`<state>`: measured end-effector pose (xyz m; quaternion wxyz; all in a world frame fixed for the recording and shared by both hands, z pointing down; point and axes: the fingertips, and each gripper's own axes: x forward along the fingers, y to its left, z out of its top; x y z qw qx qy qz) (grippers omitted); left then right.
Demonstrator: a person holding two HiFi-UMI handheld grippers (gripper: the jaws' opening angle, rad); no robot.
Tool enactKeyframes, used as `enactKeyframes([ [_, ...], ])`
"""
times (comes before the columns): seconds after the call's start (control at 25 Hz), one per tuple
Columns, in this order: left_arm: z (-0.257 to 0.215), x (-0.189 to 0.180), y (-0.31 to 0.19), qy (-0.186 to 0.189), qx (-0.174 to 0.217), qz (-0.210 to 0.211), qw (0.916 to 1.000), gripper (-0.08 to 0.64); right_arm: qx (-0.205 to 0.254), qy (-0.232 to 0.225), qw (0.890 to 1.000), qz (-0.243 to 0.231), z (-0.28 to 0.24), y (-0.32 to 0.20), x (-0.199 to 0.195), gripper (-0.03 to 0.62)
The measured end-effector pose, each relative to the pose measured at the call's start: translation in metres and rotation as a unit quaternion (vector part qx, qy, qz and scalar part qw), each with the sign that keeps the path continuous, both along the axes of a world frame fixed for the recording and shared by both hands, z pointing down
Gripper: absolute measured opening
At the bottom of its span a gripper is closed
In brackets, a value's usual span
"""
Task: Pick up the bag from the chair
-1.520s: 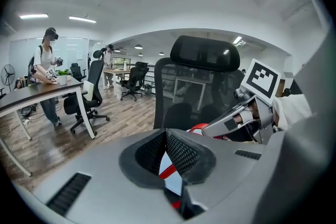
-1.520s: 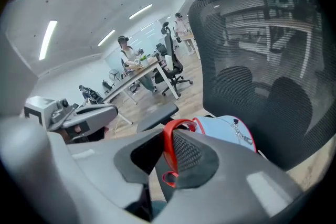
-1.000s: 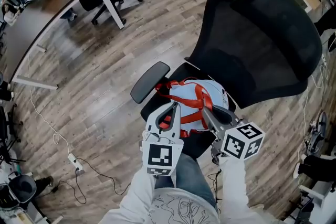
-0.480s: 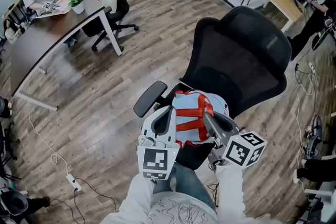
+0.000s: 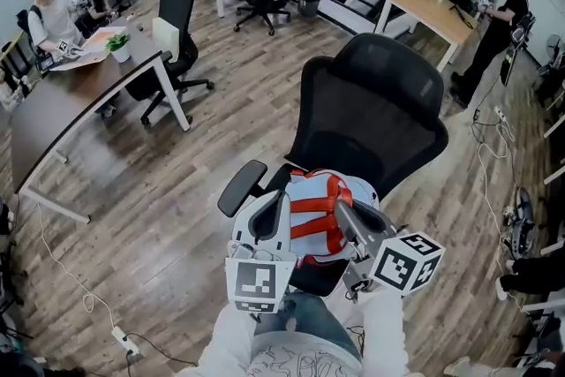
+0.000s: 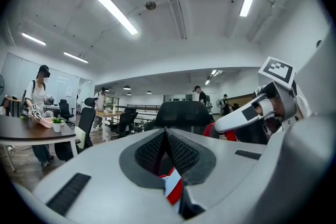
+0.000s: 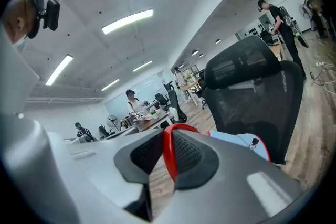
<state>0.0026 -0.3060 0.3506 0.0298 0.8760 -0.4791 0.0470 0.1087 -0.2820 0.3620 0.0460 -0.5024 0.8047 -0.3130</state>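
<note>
A light blue bag [image 5: 311,190] with red straps [image 5: 315,209] hangs over the seat of the black mesh office chair [image 5: 371,115]. My left gripper [image 5: 281,197] is shut on a red and white strap [image 6: 173,186] at the bag's left side. My right gripper [image 5: 341,209] is shut on a red strap loop [image 7: 168,157] at the bag's right side. Past the right jaws, the bag's blue body [image 7: 236,141] shows in front of the chair's backrest [image 7: 252,86]. The seat below the bag is mostly hidden.
The chair's left armrest [image 5: 241,187] sticks out beside the left gripper. A dark desk [image 5: 62,93] with a seated person [image 5: 53,18] stands at left, other chairs [image 5: 177,4] behind it. A person [image 5: 494,22] stands by a wooden desk [image 5: 437,9]. Cables [image 5: 88,296] lie on the floor.
Both grippers have stayed shut on the straps. The bag has risen with them off the seat. The head view has tilted up, so more of the room shows.
</note>
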Motion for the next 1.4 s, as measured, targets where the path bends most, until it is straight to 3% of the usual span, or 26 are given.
enactKeyframes([
  [0.2, -0.016, 0.002, 0.030, -0.002, 0.022, 0.024, 0.9995, 0.006, 0.014, 0.009, 1.000, 0.014, -0.013, 0.034, -0.006, 0.060],
  [0.68, -0.019, 0.016, 0.073, 0.010, 0.019, 0.069, 0.9974, 0.006, 0.014, -0.012, 0.999, 0.038, -0.019, 0.088, -0.014, 0.061],
  [1.4, -0.031, 0.034, 0.107, 0.002, 0.026, 0.032, 0.9992, 0.006, 0.020, -0.013, 1.000, 0.005, -0.028, 0.123, 0.005, 0.061],
])
